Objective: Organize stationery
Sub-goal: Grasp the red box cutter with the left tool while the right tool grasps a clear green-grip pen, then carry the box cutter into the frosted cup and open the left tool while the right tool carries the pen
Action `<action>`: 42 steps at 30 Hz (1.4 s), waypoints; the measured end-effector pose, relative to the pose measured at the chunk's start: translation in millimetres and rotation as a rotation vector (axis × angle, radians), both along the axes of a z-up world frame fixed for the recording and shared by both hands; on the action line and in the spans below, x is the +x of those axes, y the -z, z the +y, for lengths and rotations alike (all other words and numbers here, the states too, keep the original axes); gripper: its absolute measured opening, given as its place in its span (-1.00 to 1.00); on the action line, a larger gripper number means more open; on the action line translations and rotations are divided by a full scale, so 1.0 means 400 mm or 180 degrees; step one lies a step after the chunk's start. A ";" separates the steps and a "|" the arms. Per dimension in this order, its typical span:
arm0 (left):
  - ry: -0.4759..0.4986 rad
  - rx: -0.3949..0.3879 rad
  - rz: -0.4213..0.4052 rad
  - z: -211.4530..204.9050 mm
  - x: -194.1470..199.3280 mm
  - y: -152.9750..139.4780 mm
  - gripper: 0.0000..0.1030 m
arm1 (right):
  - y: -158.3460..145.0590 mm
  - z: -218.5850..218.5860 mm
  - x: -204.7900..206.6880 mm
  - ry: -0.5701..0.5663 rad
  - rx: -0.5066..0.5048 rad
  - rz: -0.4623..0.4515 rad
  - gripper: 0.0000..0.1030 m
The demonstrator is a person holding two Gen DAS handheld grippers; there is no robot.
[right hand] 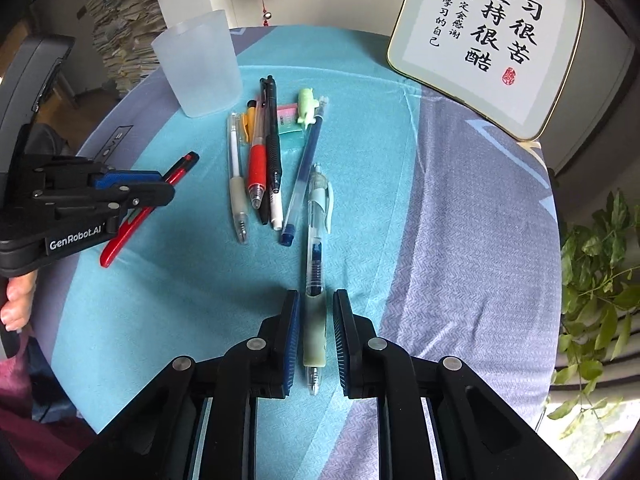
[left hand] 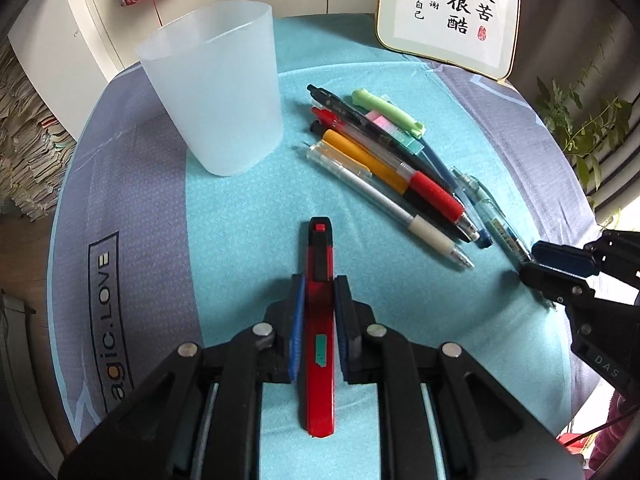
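We hold the red cutter (left hand: 319, 320) in our left gripper (left hand: 319, 300) and the clear pen (right hand: 316, 280) in our right gripper (right hand: 316, 312), both squeezed tight, and either could slip out and roll before reaching the cup (left hand: 216, 92) ahead.

Bright soft daylight, sharp focus, fisheye-bent dark edges

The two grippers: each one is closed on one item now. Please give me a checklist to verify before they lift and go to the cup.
1. Left gripper shut on red utility knife: ok.
2. Right gripper shut on clear gel pen: ok.
3. Knife blade retracted: cannot tell.
4. Frosted cup upright, mouth open: ok.
5. Held pen apart from pen pile: ok.
6. Cup has room inside: cannot tell.
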State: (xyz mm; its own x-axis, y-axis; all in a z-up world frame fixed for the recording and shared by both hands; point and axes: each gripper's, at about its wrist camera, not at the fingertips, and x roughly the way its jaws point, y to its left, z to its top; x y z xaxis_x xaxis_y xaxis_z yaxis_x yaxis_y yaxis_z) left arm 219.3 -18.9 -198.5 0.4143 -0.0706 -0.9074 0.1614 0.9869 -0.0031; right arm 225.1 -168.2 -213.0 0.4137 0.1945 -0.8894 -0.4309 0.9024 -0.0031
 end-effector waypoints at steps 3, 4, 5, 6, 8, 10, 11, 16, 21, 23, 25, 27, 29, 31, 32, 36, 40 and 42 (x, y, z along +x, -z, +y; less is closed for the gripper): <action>-0.0037 0.0097 -0.0023 0.004 0.003 0.002 -0.28 | -0.008 0.004 0.013 -0.0019 -0.0002 -0.0012 -0.66; -0.0058 0.0122 -0.0047 0.005 0.004 0.001 -0.09 | -0.006 0.007 0.020 -0.0015 -0.0028 -0.0023 -0.65; -0.0074 0.0137 -0.0075 0.007 0.005 -0.001 -0.07 | -0.006 0.011 0.029 -0.0012 -0.0061 -0.0035 -0.65; -0.0082 0.0143 -0.0080 0.008 0.009 -0.001 -0.09 | -0.005 0.014 0.039 -0.0007 -0.0093 -0.0039 -0.64; -0.0092 0.0161 -0.0073 0.008 0.021 0.001 -0.10 | -0.003 0.022 0.057 -0.0019 -0.0134 -0.0030 -0.64; -0.0090 0.0223 -0.0084 0.005 0.028 0.005 -0.10 | -0.003 0.032 0.071 -0.0037 -0.0169 -0.0033 -0.64; -0.0085 0.0242 -0.0082 0.005 0.031 0.006 -0.10 | -0.003 0.035 0.079 -0.0039 -0.0189 -0.0035 -0.63; -0.0070 0.0216 -0.0091 0.005 0.045 0.007 -0.10 | -0.002 0.057 0.109 -0.0058 -0.0277 -0.0062 -0.37; -0.0064 0.0127 -0.0113 0.011 0.058 0.010 -0.19 | 0.001 0.073 0.141 -0.0045 -0.0300 -0.0087 -0.32; -0.0012 0.0033 -0.0103 0.010 0.058 0.009 -0.41 | 0.002 0.074 0.149 -0.0038 -0.0280 -0.0086 -0.32; 0.0047 0.0004 -0.0105 0.005 0.059 0.009 -0.67 | 0.004 0.076 0.158 -0.0062 -0.0240 -0.0069 -0.36; 0.0057 0.0023 -0.0115 0.000 0.058 0.010 -0.78 | 0.004 0.079 0.162 -0.0105 -0.0130 -0.0007 -0.68; 0.0028 -0.0009 -0.0111 0.004 0.057 0.010 -0.78 | -0.001 0.079 0.165 -0.0039 -0.0147 -0.0053 -0.68; 0.0003 -0.0050 -0.0141 0.009 0.051 0.000 -0.78 | -0.020 0.069 0.153 -0.0009 -0.0029 -0.0109 -0.68; 0.0004 -0.0064 -0.0176 0.011 0.046 -0.009 -0.78 | -0.033 0.063 0.145 0.0007 0.0026 -0.0135 -0.68; 0.0009 -0.0113 -0.0364 0.027 0.021 -0.063 -0.78 | -0.090 0.040 0.100 0.0054 0.0121 -0.0324 -0.68; 0.0014 -0.0149 -0.0519 0.033 -0.011 -0.112 -0.78 | -0.142 0.025 0.056 0.0075 0.0209 -0.0482 -0.69; 0.0026 -0.0159 -0.0587 0.033 -0.028 -0.134 -0.78 | -0.169 0.025 0.037 0.0074 0.0252 -0.0550 -0.69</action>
